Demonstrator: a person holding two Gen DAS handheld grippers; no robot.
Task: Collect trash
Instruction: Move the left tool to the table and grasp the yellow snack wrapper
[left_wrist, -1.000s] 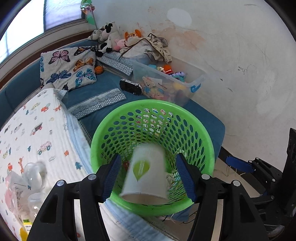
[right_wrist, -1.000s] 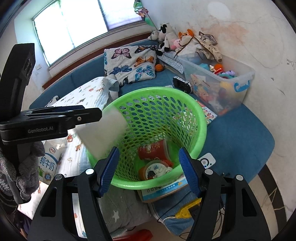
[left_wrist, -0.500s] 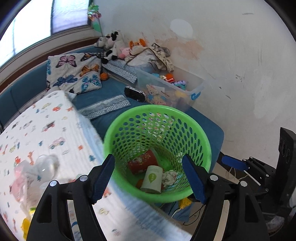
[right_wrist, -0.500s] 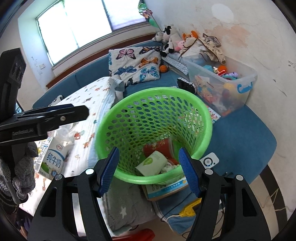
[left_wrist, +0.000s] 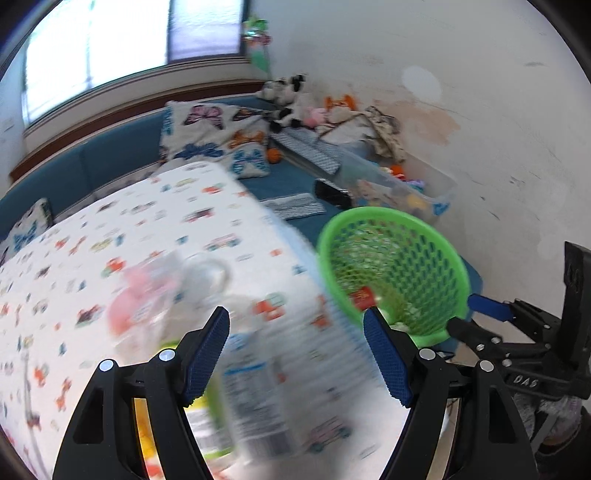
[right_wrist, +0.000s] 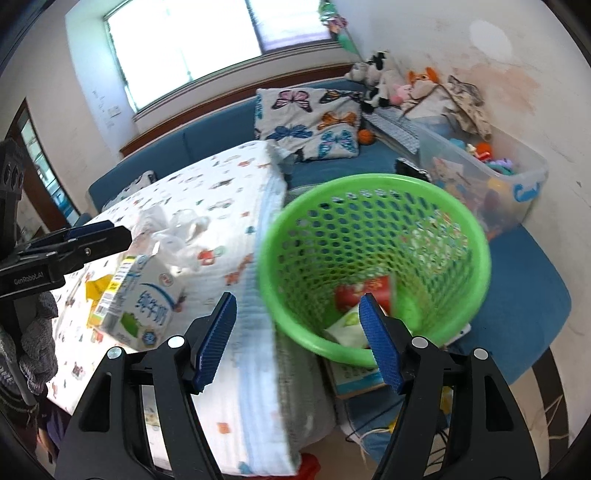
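Our left claw (left_wrist: 297, 354) stands released, its blue pads apart with nothing pressed between them. It hangs over the bed (left_wrist: 155, 236), whose cover is printed with small cars, and the trash there lies just beyond and under the pads: a blurred clear plastic bottle (left_wrist: 255, 398) with a printed label, a crumpled pink and clear wrapper (left_wrist: 147, 295), and something yellow and green at the lower edge that we cannot make out. None of it touches the pads.

Our right claw (right_wrist: 297, 339) is also released and grips nothing. Its right pad sits in front of the near rim of the green basket (right_wrist: 373, 192), its left pad over the edge of the bed. Left of the basket, on the bed cover, a white milk carton (right_wrist: 142, 299) lies on its side with a crumpled clear plastic bag (right_wrist: 173, 229) just behind it and a yellow scrap (right_wrist: 96, 286) beside it. The left claw reaches in from the left of the carton.

Inside the basket lie a red cup (right_wrist: 364, 291) and a white paper cup (right_wrist: 347, 326) with a green mark, both at the bottom. The basket stands beside the bed on a blue couch (right_wrist: 517, 295), with a clear toy bin (right_wrist: 487, 173) behind it against the wall, and a butterfly pillow (right_wrist: 310, 122) farther back.
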